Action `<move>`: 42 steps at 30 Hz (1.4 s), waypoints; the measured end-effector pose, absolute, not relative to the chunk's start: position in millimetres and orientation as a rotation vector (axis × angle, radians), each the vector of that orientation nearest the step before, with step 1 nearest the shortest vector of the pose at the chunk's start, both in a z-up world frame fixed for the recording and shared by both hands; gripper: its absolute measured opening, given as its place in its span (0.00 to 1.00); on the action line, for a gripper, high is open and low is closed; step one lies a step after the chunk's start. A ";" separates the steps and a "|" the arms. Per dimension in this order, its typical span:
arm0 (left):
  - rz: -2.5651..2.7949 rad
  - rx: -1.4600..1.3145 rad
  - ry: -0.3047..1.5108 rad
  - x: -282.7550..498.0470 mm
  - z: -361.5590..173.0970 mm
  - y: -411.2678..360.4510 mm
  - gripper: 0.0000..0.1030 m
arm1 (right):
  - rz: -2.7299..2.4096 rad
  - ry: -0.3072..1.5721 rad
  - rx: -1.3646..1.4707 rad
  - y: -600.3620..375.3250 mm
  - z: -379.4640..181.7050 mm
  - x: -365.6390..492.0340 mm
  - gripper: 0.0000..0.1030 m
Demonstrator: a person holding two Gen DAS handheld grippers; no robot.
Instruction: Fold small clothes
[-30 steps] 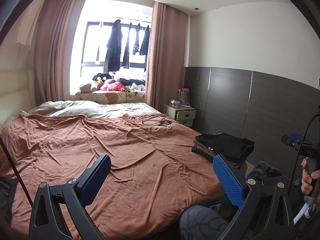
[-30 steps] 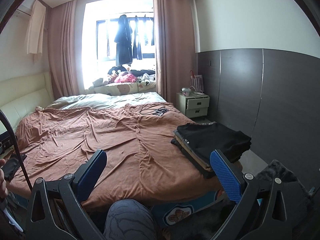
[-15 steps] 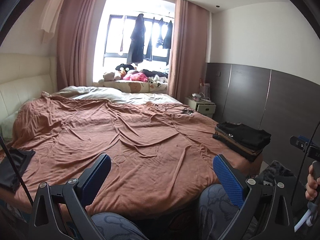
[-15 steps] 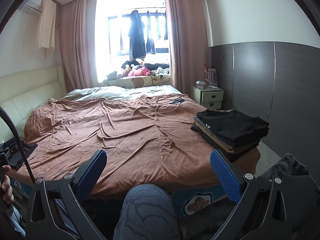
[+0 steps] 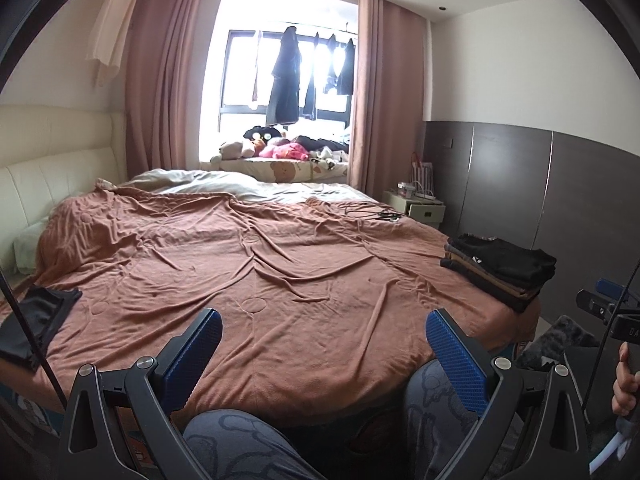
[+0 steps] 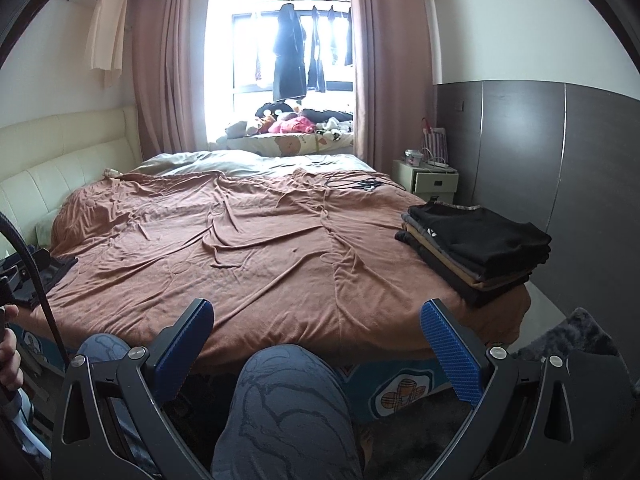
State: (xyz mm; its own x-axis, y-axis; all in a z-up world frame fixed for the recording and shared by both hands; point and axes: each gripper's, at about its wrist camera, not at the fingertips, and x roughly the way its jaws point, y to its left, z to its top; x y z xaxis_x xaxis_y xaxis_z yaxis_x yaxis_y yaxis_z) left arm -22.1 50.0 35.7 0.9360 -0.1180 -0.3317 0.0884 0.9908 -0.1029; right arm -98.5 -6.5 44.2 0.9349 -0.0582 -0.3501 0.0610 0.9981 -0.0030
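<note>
Across the near edge of the bed (image 5: 304, 280), both hand-held grippers hang in the air with nothing between their blue pads. The left gripper (image 5: 324, 344) has its jaws spread wide apart above the brown bedspread (image 6: 256, 256), and the right gripper (image 6: 316, 336) is likewise wide apart and empty, held over the person's knee (image 6: 288, 392) in grey patterned trousers. At the bed's near right corner sits a stack of folded clothes (image 6: 476, 248), black on top with tan and grey layers under it, its edges squared and its right side close to the bed's right edge. At the bed's near left corner lies a dark unfolded garment (image 5: 36, 320), flat and partly over the edge; a black cable (image 5: 24, 320) crosses in front of it in the left wrist view. Between these two the middle of the bedspread is rumpled and carries no clothing. Toward the far right corner of the bed a tangle of black cords (image 6: 356, 182) rests on the spread, and a pale duvet (image 5: 200, 182) is bunched along the far edge. Beyond the bed a small nightstand (image 6: 432, 178) stands against the dark panelled wall, plush toys (image 5: 276, 146) line the window ledge, and dark garments (image 5: 286, 80) hang in the window between pink curtains (image 5: 164, 72). A hand (image 5: 626, 384) shows at the right border of the left wrist view, gripping a handle.
</note>
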 end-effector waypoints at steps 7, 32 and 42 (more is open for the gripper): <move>-0.088 -0.088 0.337 -24.4 35.2 54.1 0.99 | -0.057 0.361 0.007 -6.5 47.8 -98.2 1.00; -0.112 -0.072 0.323 -29.6 38.7 42.4 1.00 | -0.061 0.374 0.006 -4.0 43.8 -93.8 1.00; -0.118 -0.083 0.328 -28.4 39.0 43.2 1.00 | -0.058 0.375 0.003 -3.2 43.7 -93.9 1.00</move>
